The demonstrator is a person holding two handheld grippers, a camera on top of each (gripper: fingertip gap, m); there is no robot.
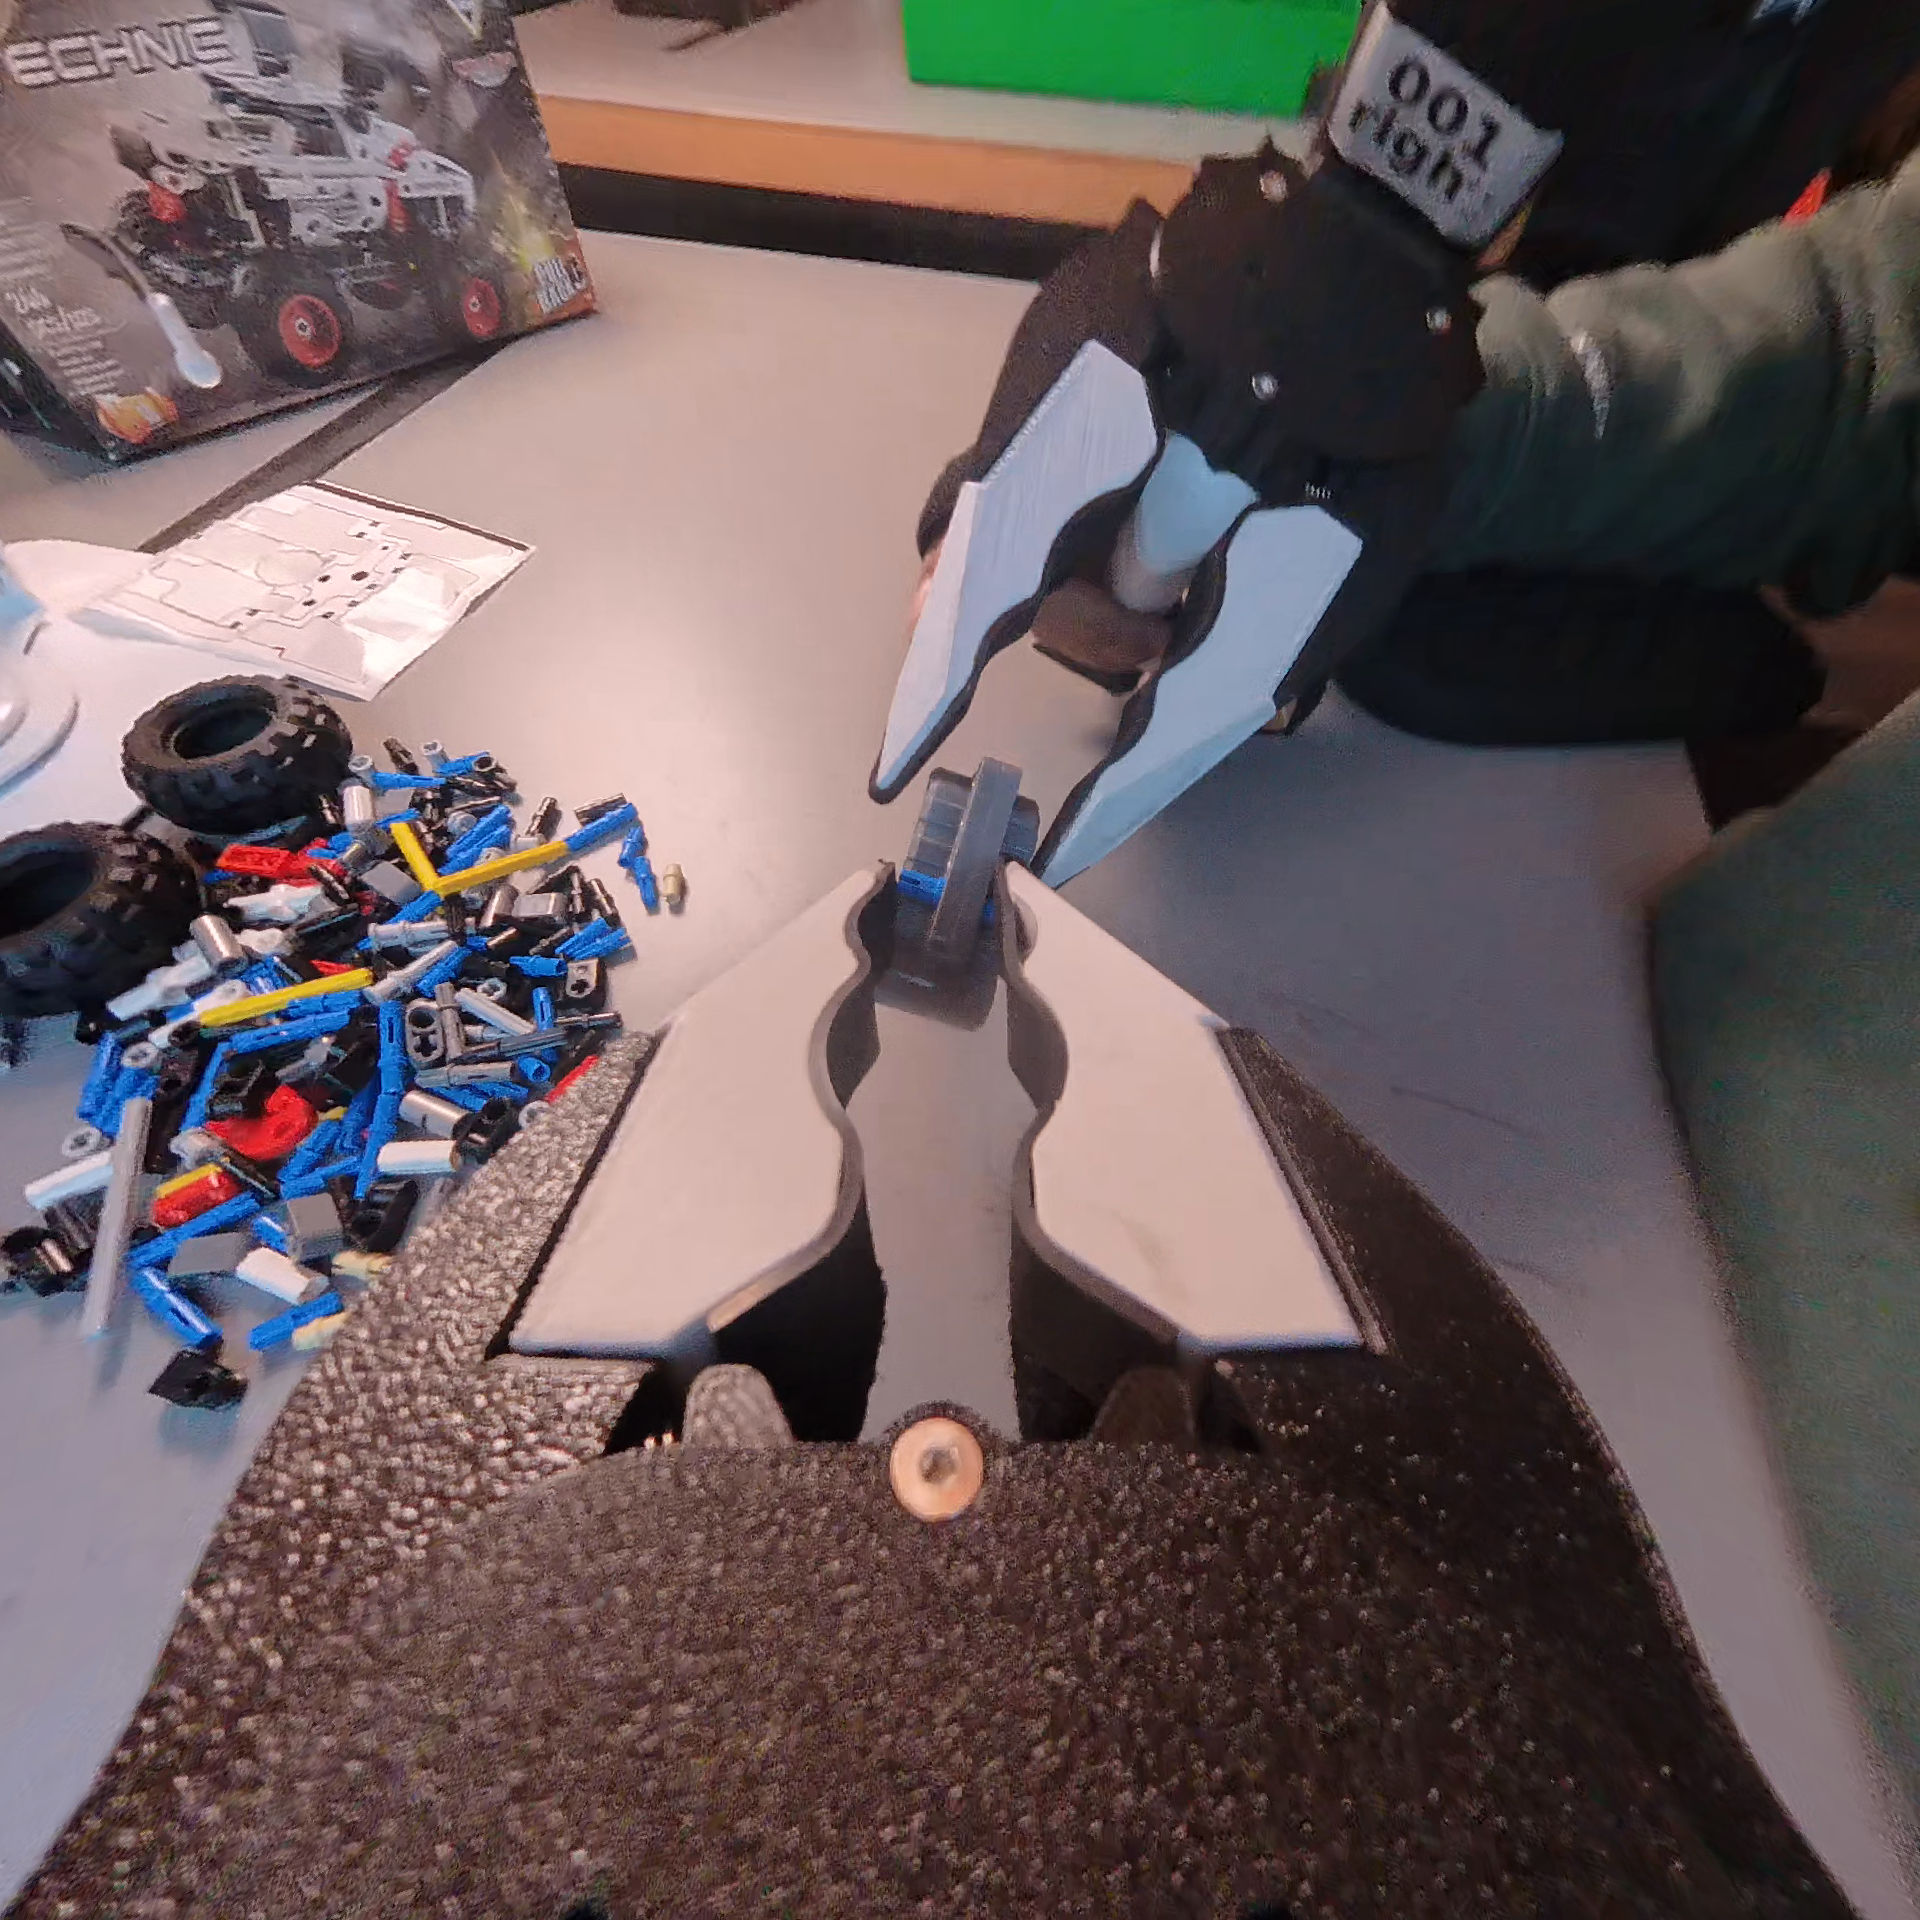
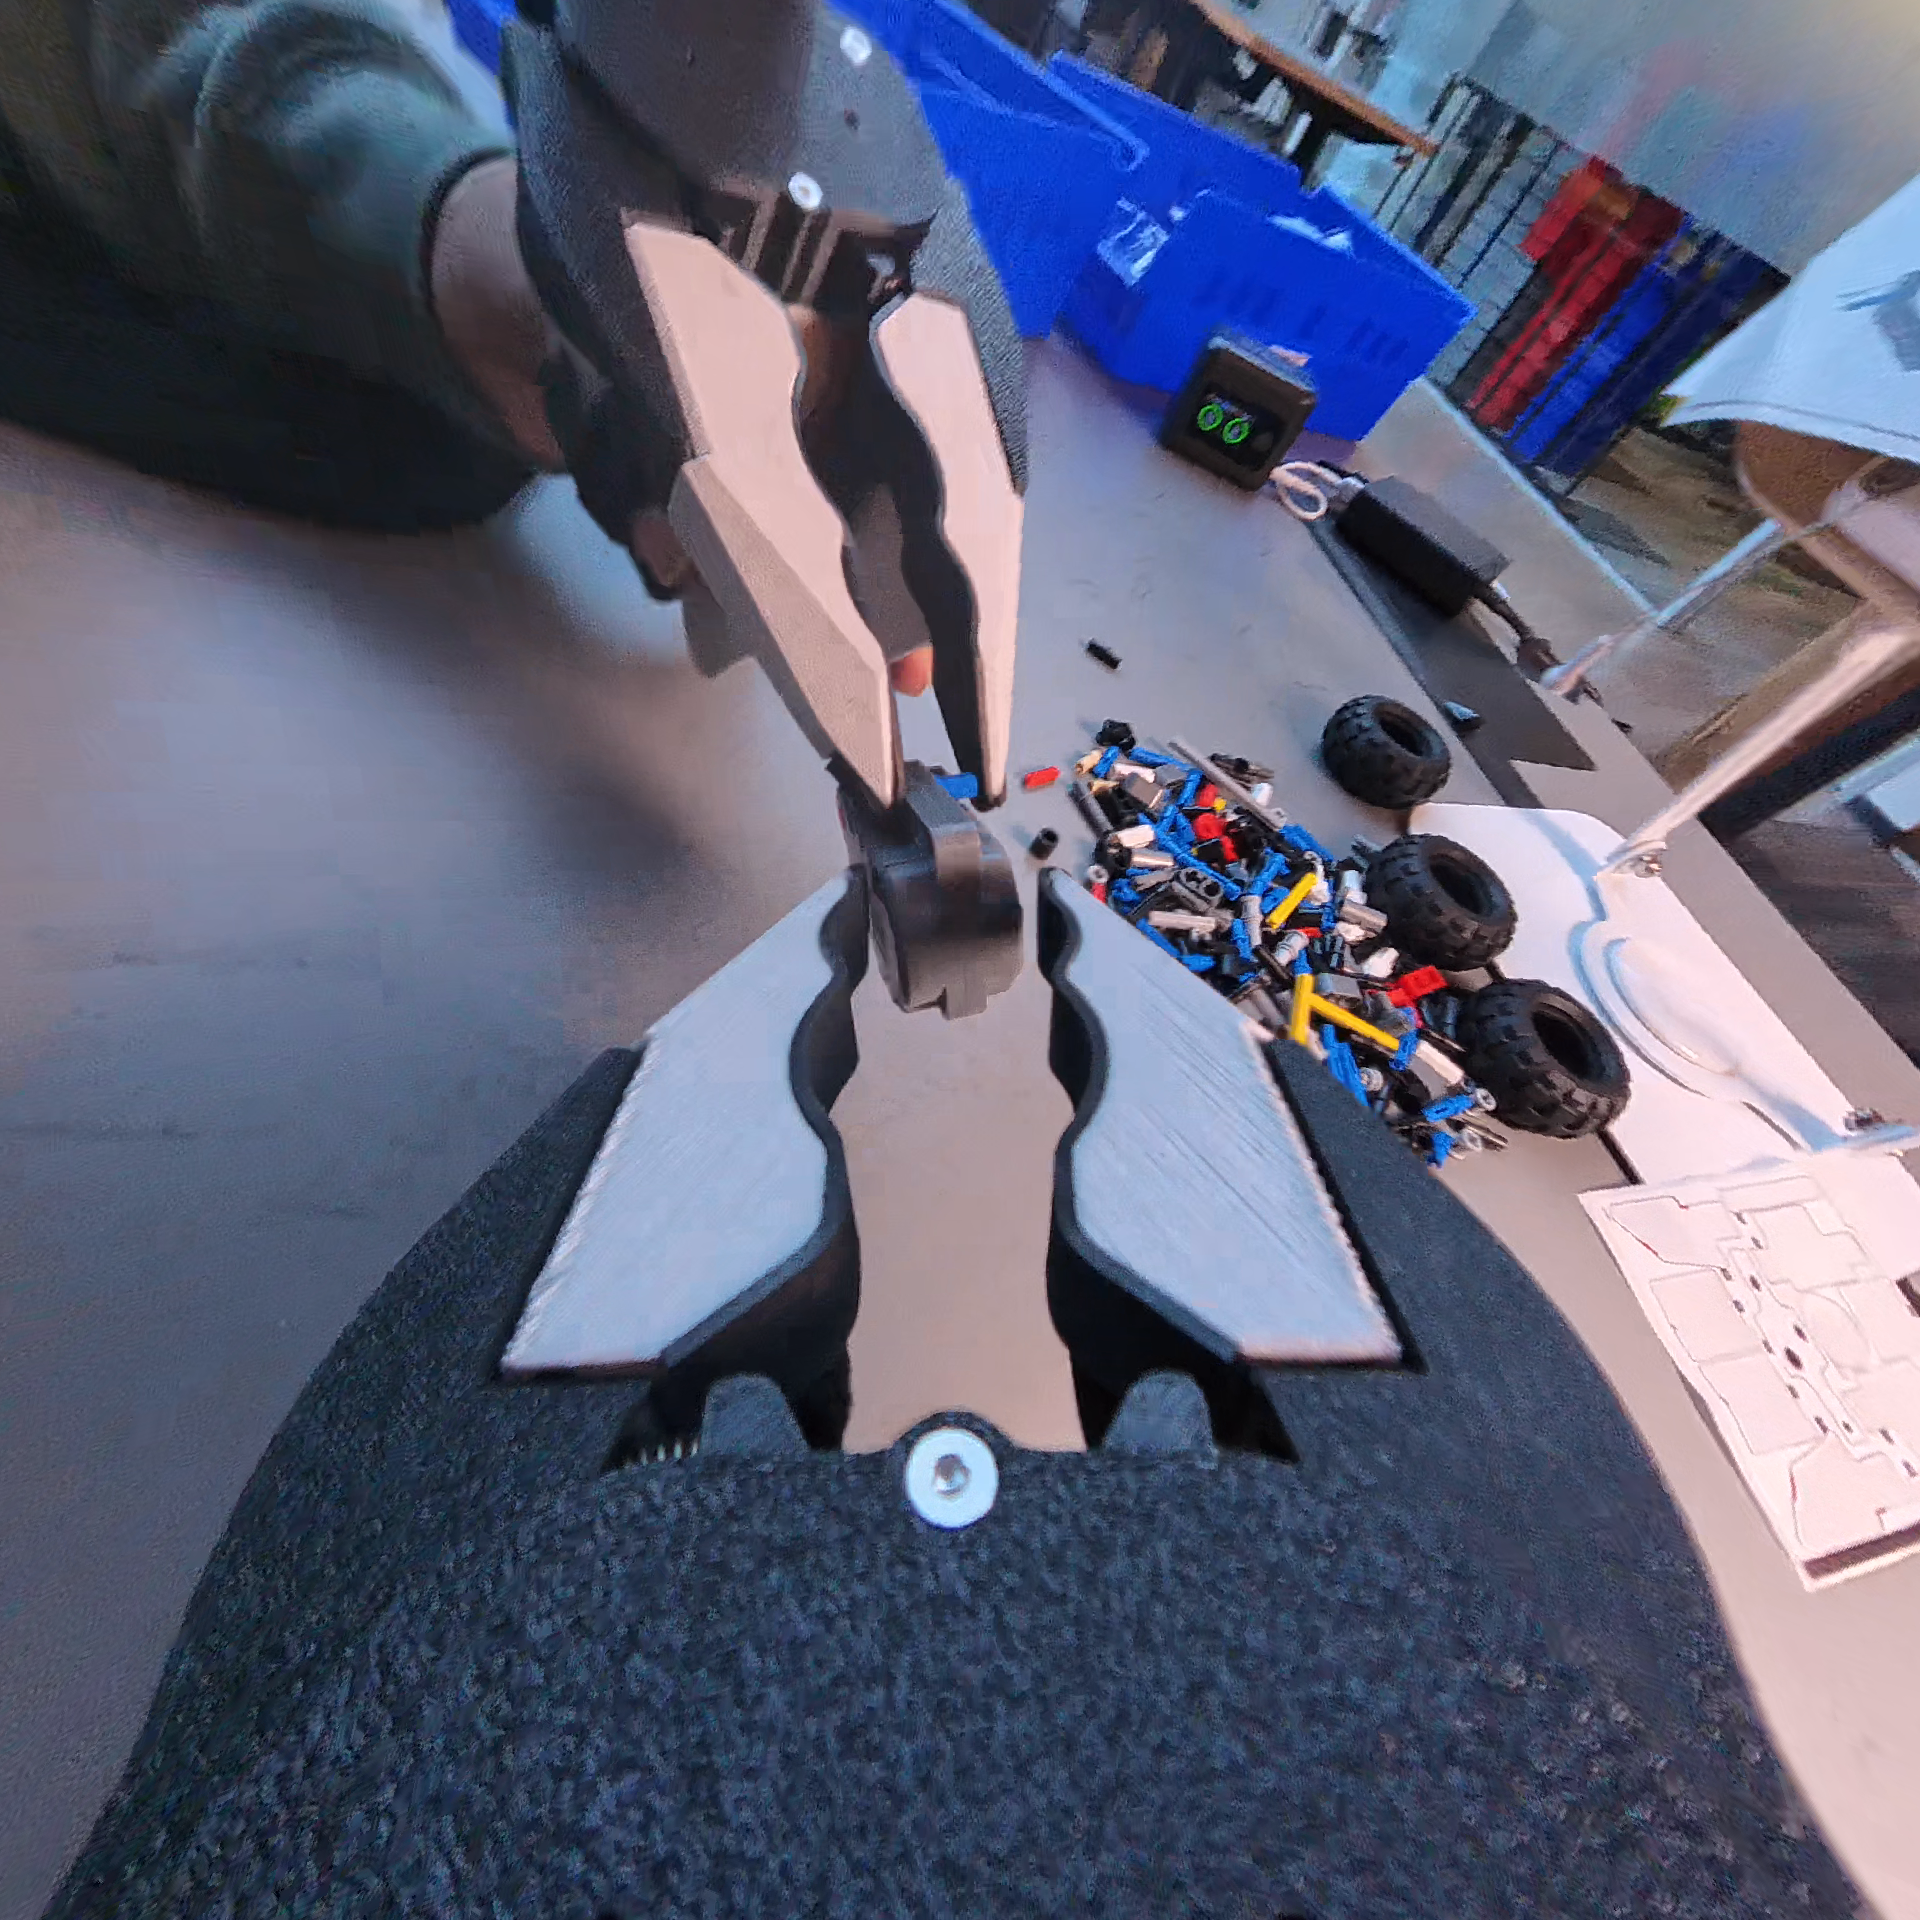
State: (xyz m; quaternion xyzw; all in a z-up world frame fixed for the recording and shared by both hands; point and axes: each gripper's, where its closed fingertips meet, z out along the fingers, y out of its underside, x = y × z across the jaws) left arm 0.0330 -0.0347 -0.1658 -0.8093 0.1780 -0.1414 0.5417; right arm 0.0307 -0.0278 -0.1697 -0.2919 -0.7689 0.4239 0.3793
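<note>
right wrist view alone shows blue bins (image 2: 1195, 260) behind left gripper (image 2: 940, 795).

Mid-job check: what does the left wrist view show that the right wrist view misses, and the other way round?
Only the left wrist view: the toy truck box at the table's far edge and a green bin behind it.

Only the right wrist view: blue bins, a small black device with green lights, a black power adapter, and a third black tyre apart from the pile.

Both: the left gripper shut on a dark grey geared part, the right gripper open around it, the pile of small building pieces, the sticker sheet, the grey table.
</note>
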